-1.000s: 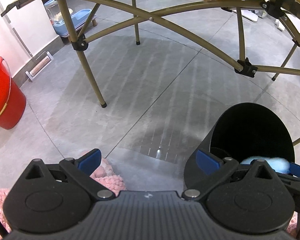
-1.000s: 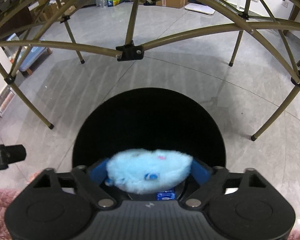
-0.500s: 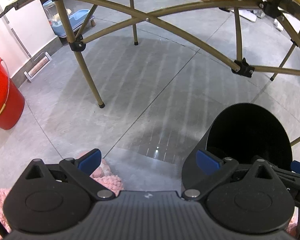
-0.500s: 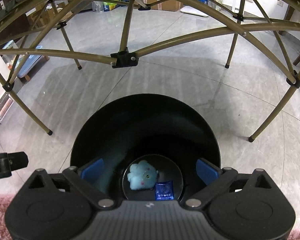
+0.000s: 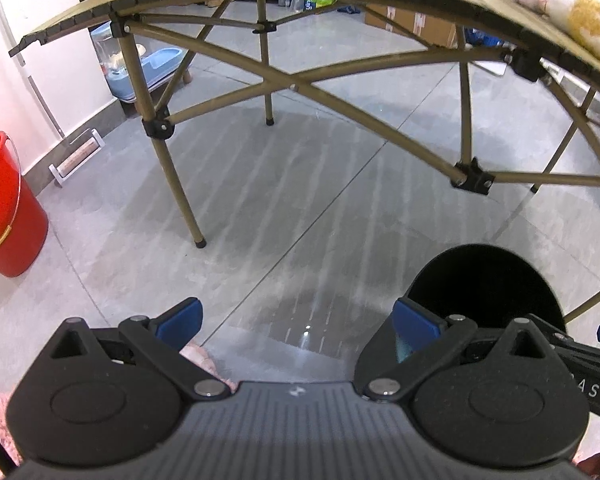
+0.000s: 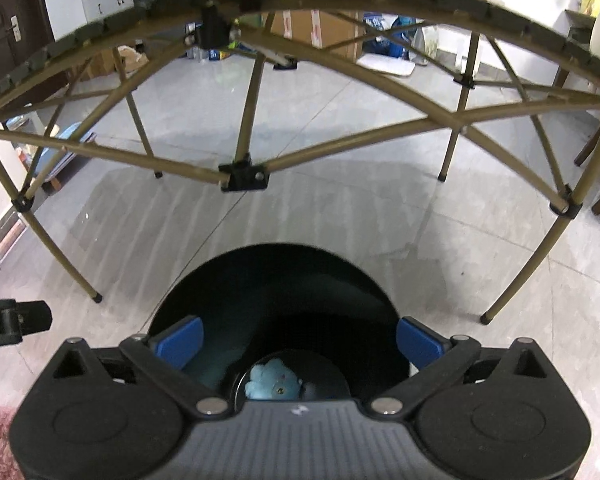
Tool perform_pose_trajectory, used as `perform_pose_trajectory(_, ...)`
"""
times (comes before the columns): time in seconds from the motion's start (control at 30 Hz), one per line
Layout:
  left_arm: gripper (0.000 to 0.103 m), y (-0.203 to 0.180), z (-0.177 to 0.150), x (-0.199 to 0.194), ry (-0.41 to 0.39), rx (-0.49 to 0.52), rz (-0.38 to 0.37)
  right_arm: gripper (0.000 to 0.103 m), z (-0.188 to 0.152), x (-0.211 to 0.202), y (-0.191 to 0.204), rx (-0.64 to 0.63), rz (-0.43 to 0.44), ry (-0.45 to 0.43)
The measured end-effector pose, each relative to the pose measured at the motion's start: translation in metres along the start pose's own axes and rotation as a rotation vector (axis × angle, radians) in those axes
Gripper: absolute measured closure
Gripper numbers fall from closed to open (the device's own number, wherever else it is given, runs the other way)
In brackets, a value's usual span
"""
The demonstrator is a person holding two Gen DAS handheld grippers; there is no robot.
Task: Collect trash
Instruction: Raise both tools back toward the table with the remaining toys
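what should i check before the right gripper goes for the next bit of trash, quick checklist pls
1. Right gripper empty: ok, jaws opening, nothing between them.
2. Blue fluffy item in the black bin: ok, lying at the bottom.
3. Bin upright on the floor: ok.
4. Left gripper free: ok, open and empty.
5. Way up past the folding table frame: cannot tell, bars cross close above.
6. Next trash located: cannot tell, only soft items show on the tabletop edge.
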State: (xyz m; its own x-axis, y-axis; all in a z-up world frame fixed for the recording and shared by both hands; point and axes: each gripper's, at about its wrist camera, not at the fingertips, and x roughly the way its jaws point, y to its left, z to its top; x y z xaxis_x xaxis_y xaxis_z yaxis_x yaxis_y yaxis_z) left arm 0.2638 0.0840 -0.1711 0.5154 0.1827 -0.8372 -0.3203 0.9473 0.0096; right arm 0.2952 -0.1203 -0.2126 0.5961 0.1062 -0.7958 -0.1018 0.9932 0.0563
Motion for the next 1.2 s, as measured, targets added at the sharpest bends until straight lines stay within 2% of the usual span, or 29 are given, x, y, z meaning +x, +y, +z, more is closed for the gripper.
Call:
perform_pose_trajectory(0.33,0.0,-0.016,0.01,-0.05,-0.222,0.02,-0.003,0.0,0.005,-0.052,-0.019,-0.01,-0.019,-0.176)
perform_pose_trajectory(0.47,0.0,-0.023,0.02,-0.077,-0.28,-0.01,-0.062,0.0,0.008,-0.085,-0.034,-0.003,-0.029,-0.27)
perform_pose_trajectory(0.6,0.0,-0.039,0.026,-0.097,-0.323,0.009,-0.114,0.0,0.018,-0.11,-0.051,0.015,-0.041,-0.358)
perform_pose_trajectory(0.7,0.0,-0.051,0.032,-0.106,-0.357,0.034,-0.122,0.0,0.03,-0.125,-0.061,0.015,-0.058,-0.433)
perform_pose_trajectory(0.83,0.0,-0.06,0.047,-0.11,-0.38,0.042,-0.13,0.0,0.047,-0.132,-0.068,0.027,-0.047,-0.495)
perform_pose_trajectory(1.2,0.0,-0.072,0.104,-0.09,-0.413,0.02,-0.139,0.0,0.113,-0.101,-0.054,0.004,0.036,-0.556)
